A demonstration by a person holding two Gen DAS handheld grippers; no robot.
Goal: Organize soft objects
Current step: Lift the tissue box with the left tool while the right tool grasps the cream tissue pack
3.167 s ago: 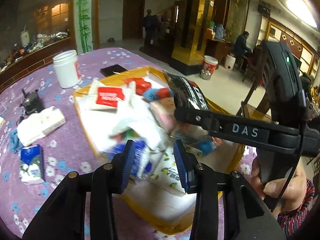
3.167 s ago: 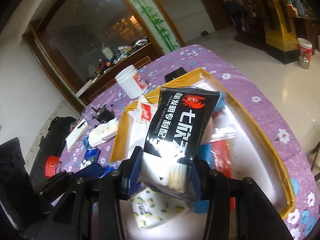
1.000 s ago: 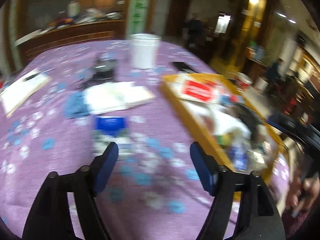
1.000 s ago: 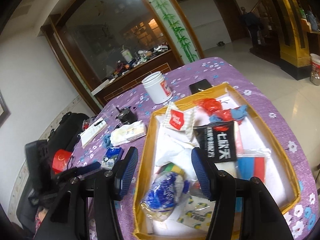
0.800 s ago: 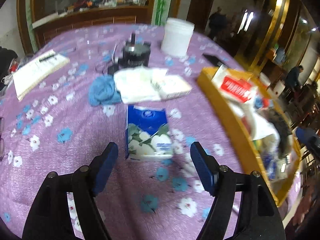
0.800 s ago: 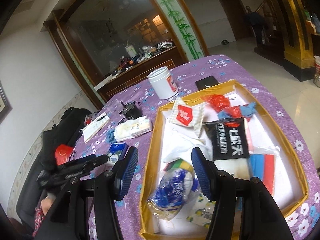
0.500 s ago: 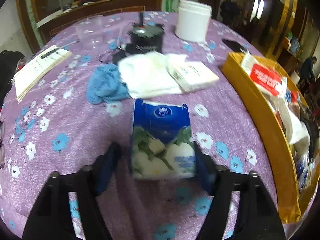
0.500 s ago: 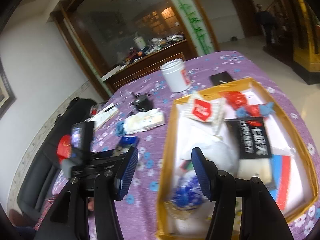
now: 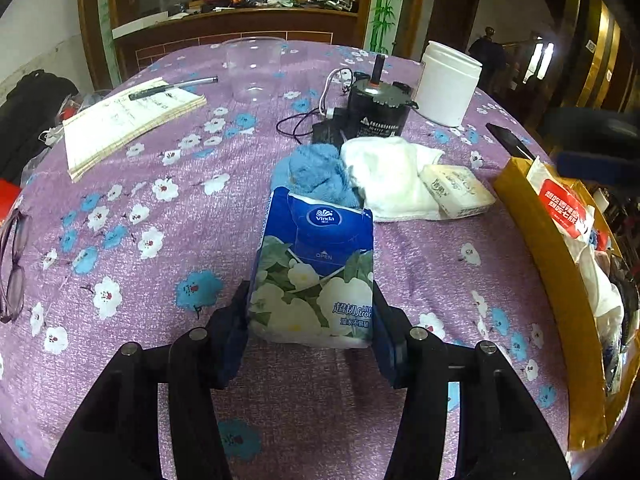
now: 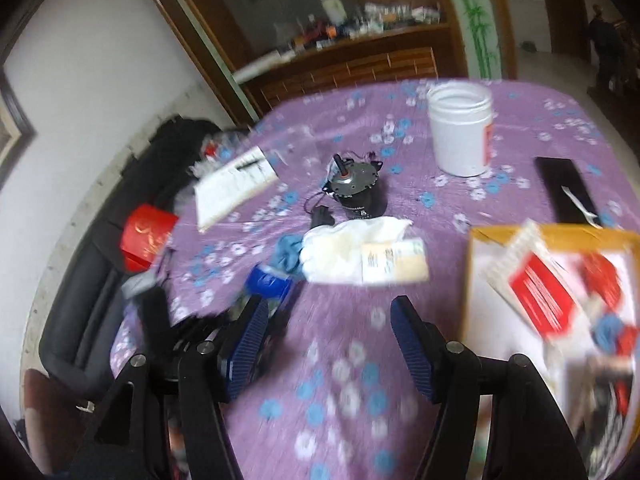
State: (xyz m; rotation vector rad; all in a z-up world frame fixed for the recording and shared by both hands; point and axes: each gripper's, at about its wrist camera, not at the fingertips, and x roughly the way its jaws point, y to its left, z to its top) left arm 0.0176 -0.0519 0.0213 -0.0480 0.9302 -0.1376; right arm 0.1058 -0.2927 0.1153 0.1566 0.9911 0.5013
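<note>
A blue Vinda tissue pack [image 9: 314,272] with white flowers lies on the purple flowered tablecloth. My left gripper [image 9: 310,330] has its fingers against both sides of the pack's near end. Behind it lie a blue cloth [image 9: 316,174], a white towel [image 9: 390,182] and a small cream tissue pack [image 9: 456,190]. My right gripper [image 10: 332,340] is open and empty above the cloth, left of the yellow tray [image 10: 476,264]. The same blue tissue pack [image 10: 268,284] shows blurred in the right wrist view.
The yellow tray [image 9: 556,264] at the right holds several packets. A black motor [image 9: 376,110], white jar [image 9: 450,84], clear cup [image 9: 252,68], notebook with pen [image 9: 128,116] and glasses [image 9: 12,256] stand around. A black phone [image 10: 564,190] lies beyond the tray.
My left gripper swung from the tray to the blue tissue pack and closed its fingers against it. My right gripper let go of the black packet in the tray and moved left, open.
</note>
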